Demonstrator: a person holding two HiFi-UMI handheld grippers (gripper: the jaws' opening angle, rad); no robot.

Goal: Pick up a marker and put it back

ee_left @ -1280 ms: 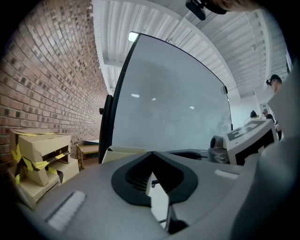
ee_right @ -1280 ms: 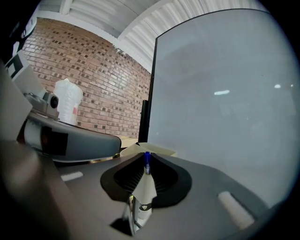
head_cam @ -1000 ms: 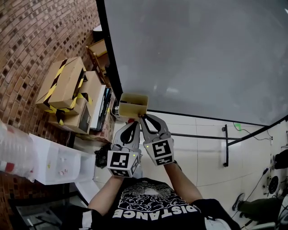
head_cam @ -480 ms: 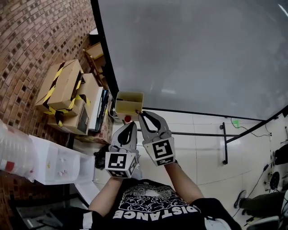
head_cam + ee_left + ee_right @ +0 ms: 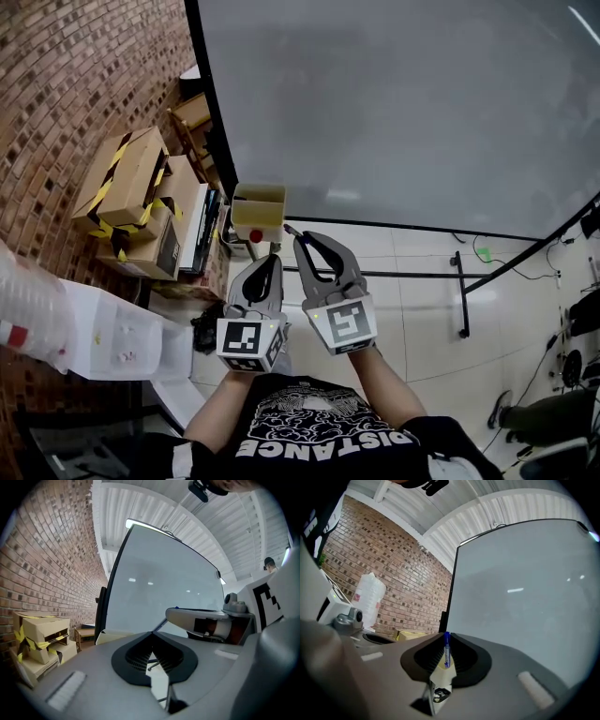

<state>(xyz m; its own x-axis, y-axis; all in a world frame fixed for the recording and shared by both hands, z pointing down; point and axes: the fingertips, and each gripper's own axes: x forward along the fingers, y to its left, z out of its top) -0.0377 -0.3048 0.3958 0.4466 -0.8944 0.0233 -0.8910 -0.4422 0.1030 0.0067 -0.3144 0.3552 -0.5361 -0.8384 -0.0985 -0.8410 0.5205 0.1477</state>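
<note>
Left hand: my left tongs (image 5: 272,258) have their jaws closed tip to tip, with nothing between them. They sit just beside the right pair, on its left.
Right hand: my right tongs (image 5: 298,236) are clamped on a blue marker (image 5: 446,649). The jaws stand slightly apart, by the width of the barrel.
Marker position: upright between the right pads, its blue end poking just past the jaw tips. It is clear of the box ahead.
Directly ahead: a yellowish open box (image 5: 258,214) lies just beyond both sets of tips. It sits against the black frame at the lower left corner of the whiteboard (image 5: 403,112).
Under the box: a small red round thing (image 5: 255,236), too small to identify.
In the way: the left tongs point at the box's underside. The right tips lie to the right of the box and near it.
Left clutter: cardboard boxes (image 5: 127,178) with yellow and black tape are stacked against the brick wall (image 5: 84,66). A white unit (image 5: 108,337) stands nearer to me.
Right side: a tiled floor (image 5: 422,309), crossed by a black stand leg (image 5: 463,300).
</note>
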